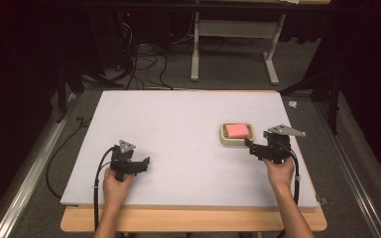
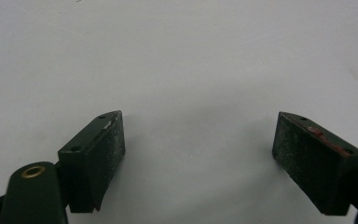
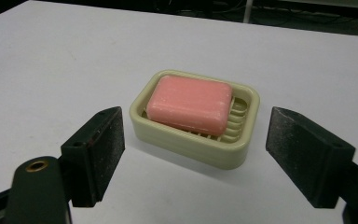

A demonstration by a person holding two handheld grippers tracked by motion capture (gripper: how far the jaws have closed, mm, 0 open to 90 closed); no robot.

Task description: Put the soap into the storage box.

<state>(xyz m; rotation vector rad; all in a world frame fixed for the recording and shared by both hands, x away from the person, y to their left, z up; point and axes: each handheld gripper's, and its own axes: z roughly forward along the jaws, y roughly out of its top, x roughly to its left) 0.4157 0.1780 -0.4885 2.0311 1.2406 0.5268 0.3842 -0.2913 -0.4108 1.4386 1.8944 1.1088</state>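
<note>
Right tool (image 1: 252, 146) sits at the soap dish's 5 o'clock side in the high view, jaws apart and nothing gripped — the pads stand clear of the dish in the right gripper view, one off each end. Soap dish (image 3: 196, 140), cream-coloured with a ribbed floor, rests on the white surface (image 1: 178, 129) toward its 3 o'clock edge; the pink soap bar (image 3: 189, 104) lies inside it, tilted, one end riding on the ribs. Between dish and the surface's right edge there is a narrow strip, partly taken up by the right tool and hand. Open room extends from the dish toward 9 o'clock and 12 o'clock — bare surface all the way to those edges.

Left tool (image 1: 138, 164) rests near the 7 o'clock corner, jaws wide, with bare surface between the pads (image 2: 114, 144) in the left gripper view. It stands well apart from the dish.
</note>
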